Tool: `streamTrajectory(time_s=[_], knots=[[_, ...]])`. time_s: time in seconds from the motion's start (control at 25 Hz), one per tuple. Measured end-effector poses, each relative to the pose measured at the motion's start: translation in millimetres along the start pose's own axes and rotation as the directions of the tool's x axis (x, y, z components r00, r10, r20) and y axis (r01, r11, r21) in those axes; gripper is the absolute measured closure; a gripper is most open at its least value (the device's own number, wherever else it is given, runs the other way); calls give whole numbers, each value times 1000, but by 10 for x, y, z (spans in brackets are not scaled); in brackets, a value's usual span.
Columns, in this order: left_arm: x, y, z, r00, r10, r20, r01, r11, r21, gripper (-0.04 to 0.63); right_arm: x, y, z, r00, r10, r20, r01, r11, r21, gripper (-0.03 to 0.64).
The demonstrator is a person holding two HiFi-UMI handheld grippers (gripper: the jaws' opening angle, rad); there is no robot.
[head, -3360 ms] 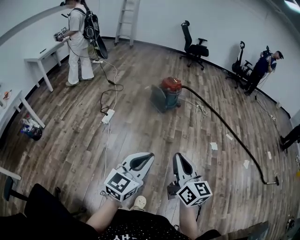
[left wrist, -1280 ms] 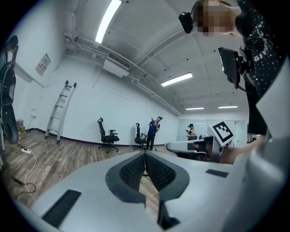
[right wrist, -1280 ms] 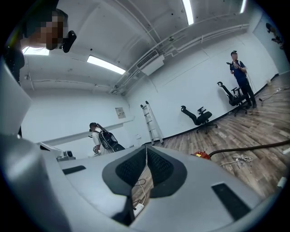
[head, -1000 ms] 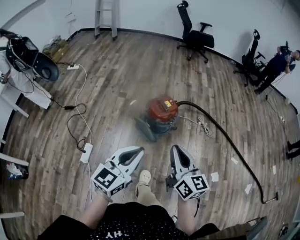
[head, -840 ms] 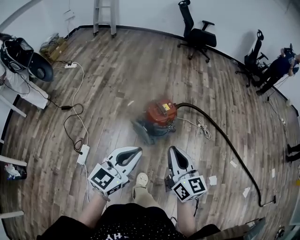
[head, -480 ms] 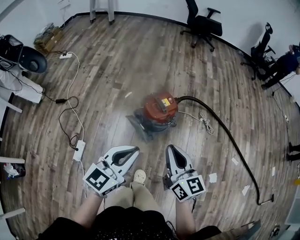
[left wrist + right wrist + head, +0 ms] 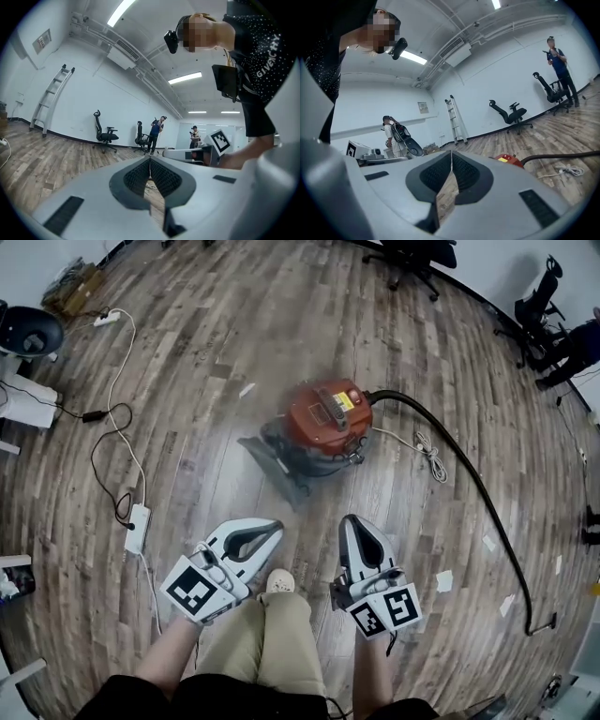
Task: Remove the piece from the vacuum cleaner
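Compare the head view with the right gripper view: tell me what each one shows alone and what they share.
Head view only: the power strip on the floor, the nozzle end of the hose, and the paper scraps. Right gripper view only: the ladder against the wall and the ceiling lights. Both: the red vacuum cleaner, its black hose, and the right tool, shut with nothing in it.

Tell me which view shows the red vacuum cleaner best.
The head view: the whole vacuum cleaner and its hose show from above. The right gripper view catches only its red top past the jaws; the left gripper view shows none of it.
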State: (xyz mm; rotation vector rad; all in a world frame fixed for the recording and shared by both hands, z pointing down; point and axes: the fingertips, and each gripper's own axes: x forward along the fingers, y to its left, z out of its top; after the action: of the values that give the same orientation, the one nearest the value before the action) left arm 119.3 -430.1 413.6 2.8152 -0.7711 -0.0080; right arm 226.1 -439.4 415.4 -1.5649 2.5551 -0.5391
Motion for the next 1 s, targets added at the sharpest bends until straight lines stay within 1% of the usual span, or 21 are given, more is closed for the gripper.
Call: streamTrajectory(time_s=[0.12,0.24,0.32,0.4,0.52,0.56,0.64,0.68,0.72,0.76,0.84,0.88,1.0], knots=[[80,230,-625,1000,0,7,1,1000,-11,586,112,-181,-673,1000,6,-5,-6,1000,19,604],[122,491,-1251,999,23,23,-22,1000,-18,586,219,-373,-1270,1000,23,-1,-23,1000,4,604],[141,664,-1620,998,26,54,-24,999,-35,586,300,-528,-1599,999,32,19,-32,999,-4,604],[174,821,-1941,996,13,92,-9,999,-46,586,389,-652,-1881,997,57,49,-56,998,-16,604],[254,1068,-2298,991,9,136,-7,1000,-15,586,530,-784,-2239,993,92,71,-89,995,-51,604],[273,1157,-2364,987,18,157,-18,1000,-6,584,577,-830,-2345,993,100,66,-97,994,-51,601],[280,1341,-2417,977,47,208,-52,998,20,584,652,-893,-2530,991,130,43,-128,991,-39,528],[276,1448,-2412,971,61,229,-73,996,46,560,688,-909,-2602,989,147,31,-146,989,-37,504],[274,1574,-2397,968,75,240,-95,993,74,463,724,-918,-2659,987,160,22,-159,986,-38,470],[270,1720,-2382,966,94,240,-120,988,96,383,755,-924,-2708,985,169,15,-168,985,-39,447],[240,2058,-2345,961,151,230,-182,976,119,314,802,-935,-2795,983,181,-2,-181,983,-30,400],[215,2236,-2320,957,183,227,-214,969,121,296,825,-936,-2838,982,190,-14,-191,981,-24,388],[171,2727,-2215,941,256,220,-286,951,116,296,901,-896,-2907,973,228,-43,-229,973,-27,371]])
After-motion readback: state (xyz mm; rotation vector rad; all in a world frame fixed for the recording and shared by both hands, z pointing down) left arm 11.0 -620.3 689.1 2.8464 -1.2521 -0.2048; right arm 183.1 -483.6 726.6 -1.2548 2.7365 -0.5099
